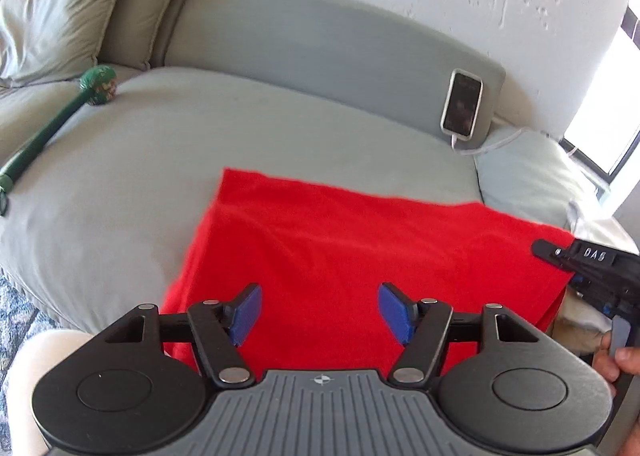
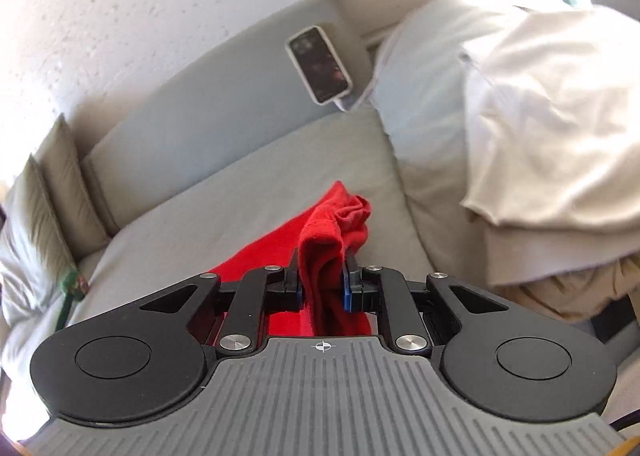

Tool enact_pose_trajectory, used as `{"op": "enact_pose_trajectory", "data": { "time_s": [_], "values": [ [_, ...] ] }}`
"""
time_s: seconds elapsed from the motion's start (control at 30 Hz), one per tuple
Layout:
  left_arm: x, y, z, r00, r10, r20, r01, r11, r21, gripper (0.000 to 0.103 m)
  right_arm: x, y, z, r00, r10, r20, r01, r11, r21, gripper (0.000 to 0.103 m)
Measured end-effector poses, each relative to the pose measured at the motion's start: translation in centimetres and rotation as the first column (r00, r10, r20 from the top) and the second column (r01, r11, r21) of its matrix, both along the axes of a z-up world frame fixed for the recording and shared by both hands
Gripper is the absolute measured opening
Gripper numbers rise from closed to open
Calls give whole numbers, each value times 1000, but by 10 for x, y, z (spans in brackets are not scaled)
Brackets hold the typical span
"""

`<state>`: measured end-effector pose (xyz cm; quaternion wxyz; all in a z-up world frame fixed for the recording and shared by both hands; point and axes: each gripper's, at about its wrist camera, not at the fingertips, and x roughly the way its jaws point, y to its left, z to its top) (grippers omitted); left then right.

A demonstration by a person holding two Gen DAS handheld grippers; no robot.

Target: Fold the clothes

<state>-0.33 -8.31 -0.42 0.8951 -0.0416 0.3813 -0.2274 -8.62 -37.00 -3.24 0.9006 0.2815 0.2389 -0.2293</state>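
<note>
Here, a grey sofa [image 1: 168, 160] fills both views, its seat cushion broad and flat, a grey back cushion [image 1: 320, 44] upright behind it. At the seat's right end lies a pale pillow [image 2: 424, 68] with a heap of white cloth [image 2: 560, 108] piled against and over it. A red cloth [image 1: 340, 248] lies spread flat on the seat in the left wrist view, its far edge straight, its right side reaching toward the pillow. In the right wrist view one part of the same cloth is gathered into a bunched ridge rising off the seat.

The right tool [image 2: 322, 288] is closed on that ridge: both pads press the red fabric from either side, and the bunch stands up beyond the fingers. The left tool [image 1: 320, 312] hangs over the near part of the cloth, jaws well apart, blue pads [image 1: 248, 312] clear of the fabric, nothing held.

A green stick [image 1: 52, 128] with a round head lies on the seat's left part, well apart from the cloth. A phone [image 1: 462, 104] leans against the back cushion, a white cable at its lower end.
</note>
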Motion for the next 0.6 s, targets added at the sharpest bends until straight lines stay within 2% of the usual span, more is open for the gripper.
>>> {"op": "enact_pose_trajectory", "data": {
  "time_s": [0.13,0.2,0.3,0.37,0.5,0.53,0.6],
  "values": [
    [8,50,20,988,149,41,-148,989,-17,67,17,53,35,987,160,-12,-159,974,-162,17],
    [12,73,21,971,233,49,-233,973,-10,66,31,95,45,968,251,-20,-248,939,-238,17],
    [17,100,12,946,323,17,-323,946,2,65,44,156,42,922,384,-50,-379,868,-322,17],
    [19,111,5,937,350,-21,-350,937,0,65,51,200,30,878,467,-104,-473,815,-335,17],
    [22,128,-5,926,371,-76,-372,928,-11,65,62,243,-7,788,565,-244,-615,720,-322,16],
    [22,128,-6,926,370,-78,-372,928,-12,65,61,250,-14,772,575,-271,-636,702,-321,17],
    [23,128,-7,927,367,-81,-369,929,-17,65,53,257,-16,771,575,-275,-637,696,-331,17]
  ]
}}
